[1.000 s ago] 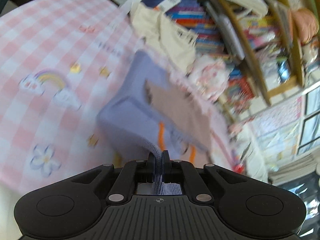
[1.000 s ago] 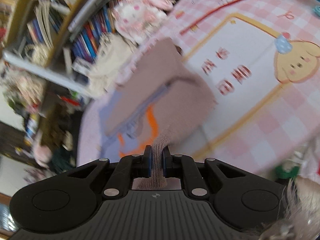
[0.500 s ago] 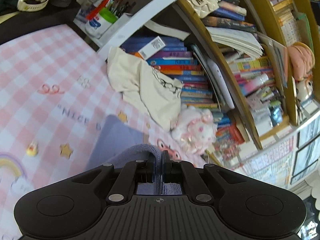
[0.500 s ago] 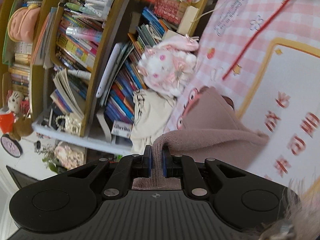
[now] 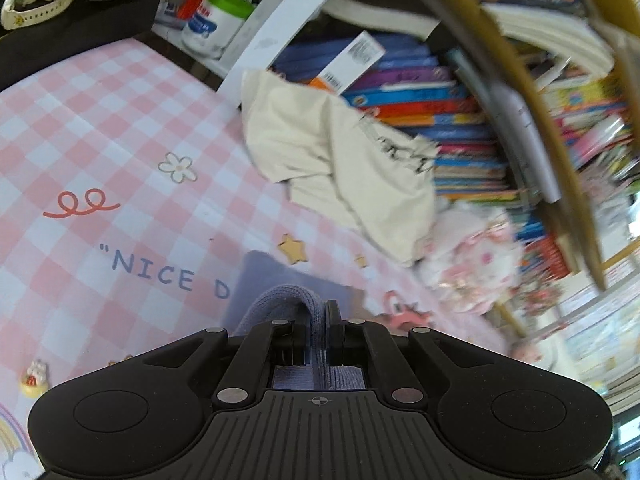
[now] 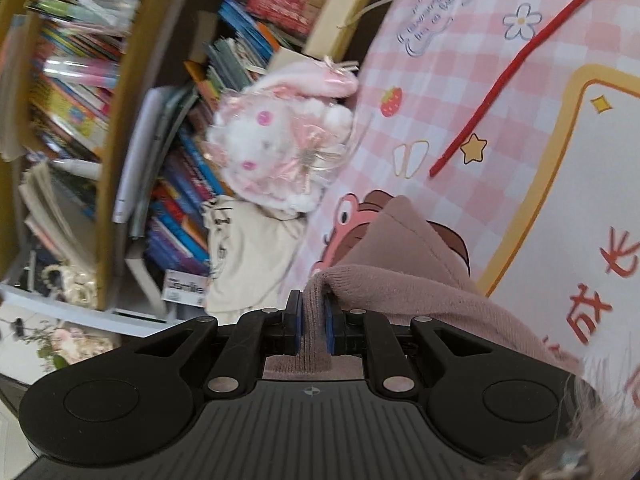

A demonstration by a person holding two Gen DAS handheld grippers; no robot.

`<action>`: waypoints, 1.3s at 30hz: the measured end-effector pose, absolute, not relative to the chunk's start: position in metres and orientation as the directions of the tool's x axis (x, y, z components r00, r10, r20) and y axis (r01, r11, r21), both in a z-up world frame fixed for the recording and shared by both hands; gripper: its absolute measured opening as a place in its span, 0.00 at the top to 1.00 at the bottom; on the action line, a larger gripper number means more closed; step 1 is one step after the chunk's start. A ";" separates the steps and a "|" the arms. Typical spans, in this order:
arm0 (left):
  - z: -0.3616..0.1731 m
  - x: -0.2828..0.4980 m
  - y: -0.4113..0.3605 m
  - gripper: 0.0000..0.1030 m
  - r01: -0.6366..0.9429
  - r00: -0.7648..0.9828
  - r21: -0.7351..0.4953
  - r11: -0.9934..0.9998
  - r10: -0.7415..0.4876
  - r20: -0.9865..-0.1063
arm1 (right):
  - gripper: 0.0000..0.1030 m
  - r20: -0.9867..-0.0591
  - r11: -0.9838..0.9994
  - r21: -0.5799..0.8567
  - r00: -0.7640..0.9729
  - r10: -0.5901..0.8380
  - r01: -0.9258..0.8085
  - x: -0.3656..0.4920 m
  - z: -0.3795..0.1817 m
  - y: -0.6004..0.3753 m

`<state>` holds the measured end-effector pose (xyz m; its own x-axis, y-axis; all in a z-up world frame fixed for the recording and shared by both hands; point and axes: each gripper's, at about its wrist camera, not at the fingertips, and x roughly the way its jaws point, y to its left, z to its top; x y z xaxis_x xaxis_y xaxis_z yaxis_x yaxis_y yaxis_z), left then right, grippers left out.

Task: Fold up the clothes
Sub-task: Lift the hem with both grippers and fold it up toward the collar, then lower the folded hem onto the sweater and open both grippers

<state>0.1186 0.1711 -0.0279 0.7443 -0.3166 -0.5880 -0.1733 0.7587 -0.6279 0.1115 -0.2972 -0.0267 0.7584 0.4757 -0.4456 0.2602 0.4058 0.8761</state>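
A knitted garment, lavender on one part and dusty pink on another, lies on a pink checked mat [image 5: 120, 140]. In the left wrist view my left gripper [image 5: 318, 320] is shut on a fold of the lavender knit [image 5: 280, 300], which runs flat onto the mat ahead of the fingers. The right wrist view has my right gripper [image 6: 314, 312] shut on a fold of the pink knit [image 6: 400, 256]; that fabric drapes off to the right and lies over the printed mat [image 6: 500, 92].
A cream cloth bag [image 5: 340, 160] and a white and pink plush toy [image 6: 280, 144] lie at the mat's far edge against a bookshelf [image 5: 460, 92] packed with books. A pen pot [image 5: 216, 20] and a wristwatch [image 5: 36, 4] sit at the far left corner.
Both grippers have carried their folds of the garment toward the bookshelf side. The raised, hanging fabric has come down and now lies low on the mat. Both stayed shut on the knit.
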 end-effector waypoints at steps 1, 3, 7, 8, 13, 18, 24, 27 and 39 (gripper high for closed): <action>-0.031 0.123 0.170 0.93 -0.176 0.737 -0.613 0.770 -0.310 -0.600 | 0.87 -0.455 0.415 0.871 0.753 0.475 0.265 0.117 -0.030 -0.296; -0.035 0.134 0.166 0.90 -0.169 0.717 -0.581 0.796 -0.305 -0.627 | 0.84 -0.477 0.432 0.858 0.743 0.469 0.277 0.127 -0.035 -0.295; -0.035 0.147 0.169 0.80 -0.159 0.677 -0.553 0.818 -0.318 -0.664 | 0.57 -0.513 0.494 0.823 0.737 0.440 0.278 0.140 -0.035 -0.296; -0.031 0.145 0.174 0.70 -0.153 0.693 -0.563 0.812 -0.318 -0.648 | 0.56 -0.516 0.517 0.813 0.744 0.424 0.269 0.141 -0.032 -0.298; -0.006 0.120 0.180 0.43 -0.088 0.808 -0.415 0.906 -0.179 -0.561 | 0.52 -0.550 0.718 0.682 0.747 0.375 0.141 0.140 -0.011 -0.300; -0.018 0.120 0.139 0.44 0.043 0.759 -0.103 0.994 -0.099 -0.643 | 0.56 -0.681 0.944 0.327 0.680 0.271 -0.049 0.132 -0.016 -0.262; -0.031 0.120 0.144 0.97 -0.004 0.730 -0.198 0.980 -0.132 -0.671 | 0.93 -0.702 0.939 0.344 0.664 0.257 0.000 0.132 -0.031 -0.262; -0.023 0.105 0.166 0.97 -0.063 0.746 -0.325 0.944 -0.172 -0.643 | 0.93 -0.652 0.889 0.456 0.691 0.311 0.030 0.124 -0.025 -0.279; -0.025 0.130 0.137 0.53 0.046 0.752 -0.049 0.998 -0.067 -0.655 | 0.63 -0.688 0.966 0.240 0.686 0.237 -0.093 0.151 -0.023 -0.256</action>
